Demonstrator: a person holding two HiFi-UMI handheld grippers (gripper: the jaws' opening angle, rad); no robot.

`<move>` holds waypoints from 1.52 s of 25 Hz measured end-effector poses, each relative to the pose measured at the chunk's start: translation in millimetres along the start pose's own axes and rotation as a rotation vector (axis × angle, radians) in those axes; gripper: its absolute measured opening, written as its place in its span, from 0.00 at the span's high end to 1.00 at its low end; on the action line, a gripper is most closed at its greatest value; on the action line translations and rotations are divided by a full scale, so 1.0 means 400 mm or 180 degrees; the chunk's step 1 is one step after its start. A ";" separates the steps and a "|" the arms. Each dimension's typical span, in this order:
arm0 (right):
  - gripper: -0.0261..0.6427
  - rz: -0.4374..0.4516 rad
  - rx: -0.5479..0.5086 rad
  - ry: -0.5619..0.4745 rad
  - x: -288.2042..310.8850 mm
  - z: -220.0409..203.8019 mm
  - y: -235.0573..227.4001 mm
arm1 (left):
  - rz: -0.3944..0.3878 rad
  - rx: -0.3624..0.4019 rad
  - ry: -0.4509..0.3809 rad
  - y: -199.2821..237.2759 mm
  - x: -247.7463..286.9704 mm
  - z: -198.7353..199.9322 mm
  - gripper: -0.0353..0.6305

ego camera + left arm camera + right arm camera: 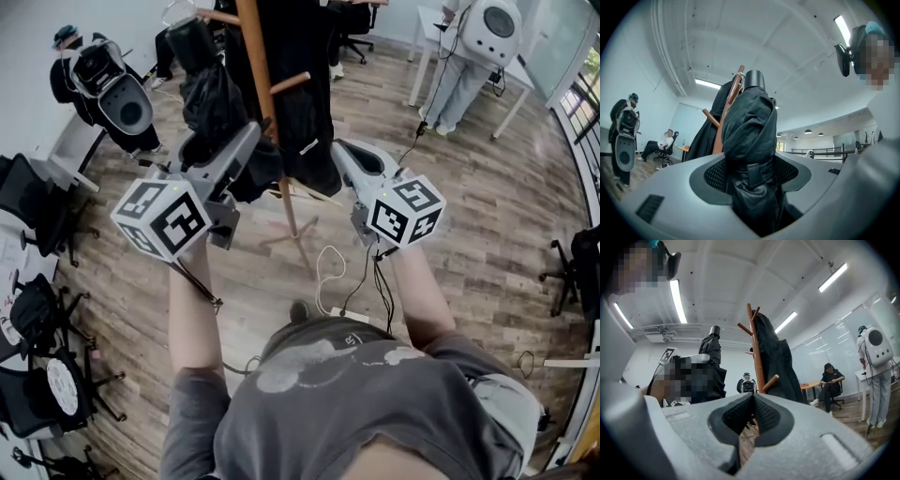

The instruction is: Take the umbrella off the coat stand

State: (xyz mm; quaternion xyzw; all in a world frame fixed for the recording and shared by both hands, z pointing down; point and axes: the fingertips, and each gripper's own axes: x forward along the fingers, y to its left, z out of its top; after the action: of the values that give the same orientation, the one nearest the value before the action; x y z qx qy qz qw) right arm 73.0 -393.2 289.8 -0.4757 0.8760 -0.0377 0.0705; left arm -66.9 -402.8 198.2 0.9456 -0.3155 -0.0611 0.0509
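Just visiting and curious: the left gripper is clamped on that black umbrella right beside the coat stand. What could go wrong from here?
1. The umbrella has loose folds close to the coat stand, its pegs and the hanging black coat; a snag might tug the stand over.
2. The left gripper squeezes soft fabric, so the umbrella might slide out.
3. Cables lie loose on the floor near the stand's base: a trip hazard.

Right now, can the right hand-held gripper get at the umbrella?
Probably yes. The umbrella is clamped in the left hand-held gripper, clear of the coat stand, with open air between it and the right hand-held gripper, whose jaws are shut and would need opening first.
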 end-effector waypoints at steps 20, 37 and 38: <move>0.97 0.0408 0.0187 0.0220 -0.285 -0.062 0.138 | 0.0415 -0.0256 0.0041 -0.293 -0.228 -0.149 0.53; 0.97 0.0584 0.0226 0.0374 -0.358 -0.125 0.262 | 0.0637 -0.0527 0.0130 -0.357 -0.412 -0.294 0.53; 0.97 0.0586 0.0224 0.0385 -0.361 -0.128 0.270 | 0.0668 -0.0556 0.0127 -0.359 -0.424 -0.300 0.53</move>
State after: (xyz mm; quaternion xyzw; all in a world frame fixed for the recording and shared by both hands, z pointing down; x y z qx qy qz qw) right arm 53.1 -213.3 338.7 -0.3874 0.9167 -0.0904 0.0374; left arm -98.9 -179.2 311.4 0.9003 -0.4052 -0.0639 0.1454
